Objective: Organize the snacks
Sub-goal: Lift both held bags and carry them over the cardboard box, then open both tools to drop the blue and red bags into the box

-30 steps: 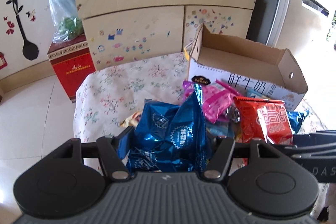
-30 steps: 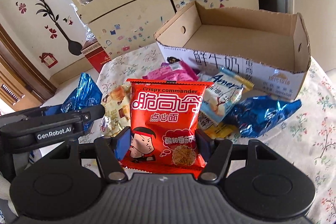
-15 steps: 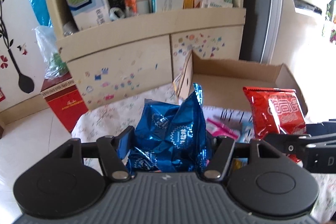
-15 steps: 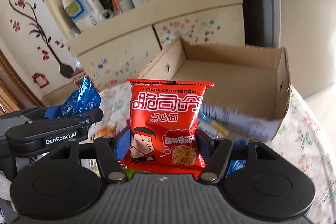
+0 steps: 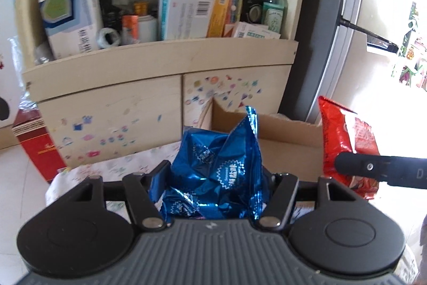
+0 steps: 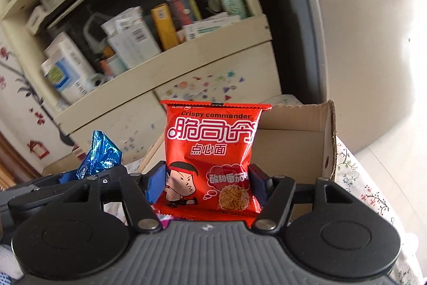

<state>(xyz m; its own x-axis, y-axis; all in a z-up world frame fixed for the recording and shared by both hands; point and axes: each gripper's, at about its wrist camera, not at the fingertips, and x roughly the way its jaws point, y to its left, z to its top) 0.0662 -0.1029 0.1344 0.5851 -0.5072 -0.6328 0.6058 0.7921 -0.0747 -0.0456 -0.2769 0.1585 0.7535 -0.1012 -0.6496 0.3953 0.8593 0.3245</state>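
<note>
2 snack packets held: left gripper jaws clenched on crumpled blue foil packet; right gripper jaws clenched on red noodle-snack packet, cardboard box behind.

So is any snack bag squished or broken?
The blue foil bag in the left gripper looks crumpled and creased, squeezed between the fingers. The red noodle bag in the right gripper stands flat and neat. No tears or spills show.

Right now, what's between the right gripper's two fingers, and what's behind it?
The red Crispy commander snack packet stands upright between the right gripper's fingers, pinched at both edges. Behind it is the open cardboard box, seen in the right wrist view.
</note>
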